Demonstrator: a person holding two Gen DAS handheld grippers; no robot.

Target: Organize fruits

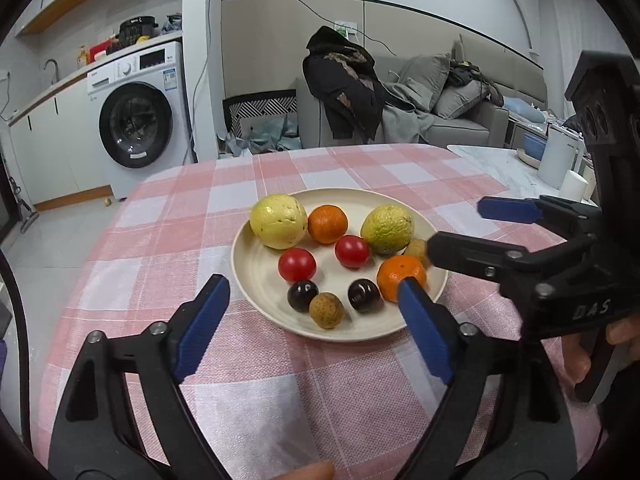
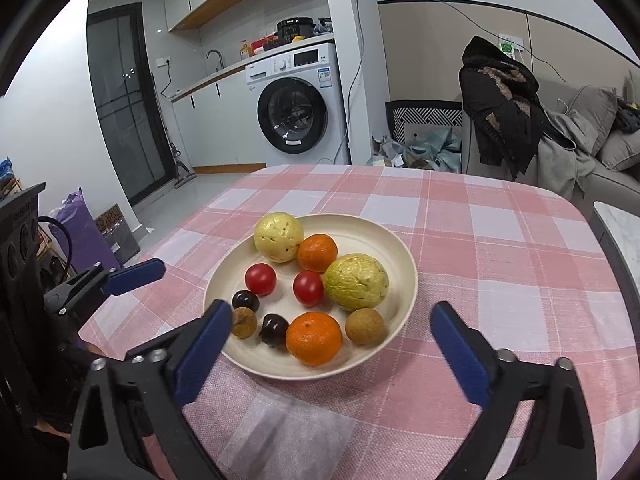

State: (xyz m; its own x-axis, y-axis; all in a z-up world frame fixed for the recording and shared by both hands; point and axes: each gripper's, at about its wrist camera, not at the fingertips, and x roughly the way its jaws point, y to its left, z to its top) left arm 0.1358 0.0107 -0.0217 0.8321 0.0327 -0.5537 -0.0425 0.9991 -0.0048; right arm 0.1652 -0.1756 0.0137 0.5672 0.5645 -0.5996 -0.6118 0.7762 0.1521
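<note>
A cream plate [image 1: 256, 276] [image 2: 396, 256] on the pink checked tablecloth holds several fruits: a yellow guava [image 1: 279, 221] [image 2: 279, 236], a green guava [image 1: 387, 229] [image 2: 355, 282], two oranges [image 1: 327, 224] [image 1: 401, 278] [image 2: 314, 337], two red tomatoes [image 1: 297, 265] [image 2: 260, 278], two dark plums [image 1: 363, 295] [image 2: 273, 329] and two brown longans [image 1: 326, 310] [image 2: 365, 327]. My left gripper [image 1: 316, 328] is open and empty just before the plate's near rim. My right gripper [image 2: 332, 348] is open and empty, its fingers flanking the plate's near edge; it shows at the right in the left wrist view [image 1: 464, 224].
The tablecloth [image 1: 280, 400] covers the table to its rounded edges. A marble side table [image 1: 500, 168] with white containers stands at right. A washing machine [image 2: 296, 108], a sofa with a dark coat [image 2: 500, 100] and floor clutter lie beyond.
</note>
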